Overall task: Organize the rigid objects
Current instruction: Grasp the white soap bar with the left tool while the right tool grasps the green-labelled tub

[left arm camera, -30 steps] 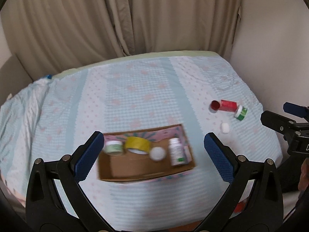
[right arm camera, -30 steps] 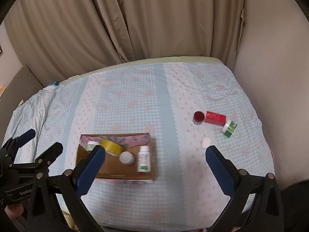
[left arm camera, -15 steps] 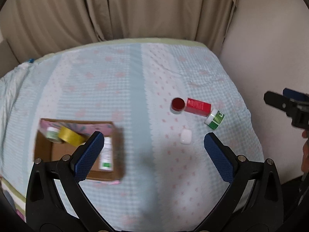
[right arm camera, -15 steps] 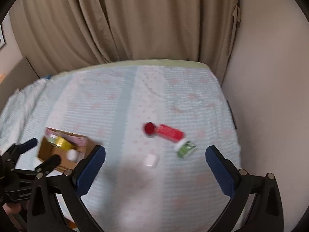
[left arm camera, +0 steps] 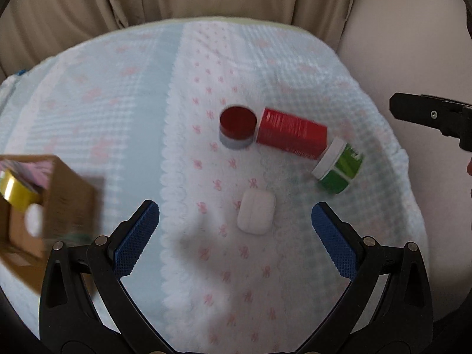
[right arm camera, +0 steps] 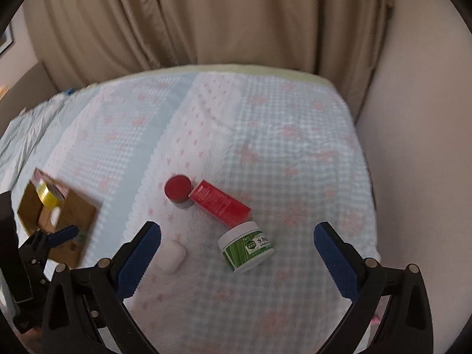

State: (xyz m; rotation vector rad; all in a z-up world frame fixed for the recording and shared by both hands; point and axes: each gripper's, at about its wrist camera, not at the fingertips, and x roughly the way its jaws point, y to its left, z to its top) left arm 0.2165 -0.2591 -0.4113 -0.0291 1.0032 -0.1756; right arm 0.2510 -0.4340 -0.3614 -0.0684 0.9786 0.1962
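Both tongs hang over the bed with their blue-padded jaws spread wide, and neither has hold of anything. The left gripper (left arm camera: 235,224) is poised above the small white case (left arm camera: 256,216), which lies on the patterned bedspread (left arm camera: 132,94) between its fingertips, a little nearer the right pad but touching neither. Just beyond the case, further along the fingers, stands the red-lidded jar (left arm camera: 237,127), and the red box (left arm camera: 291,137) lies on its side touching that jar. The green jar (left arm camera: 339,166), tipped on its side with its white lid toward the box, rests ahead of the left gripper's right finger.

The right gripper (right arm camera: 237,240) hovers with that same green jar lying between its open fingertips, clear of both pads. The white case sits just beside its left finger, and the red box and red-lidded jar lie just past the green jar.

Well off to the left of both tongs sits the cardboard box (right arm camera: 75,212), blurred, with a yellow tape roll (right arm camera: 48,197) and a white round thing inside.
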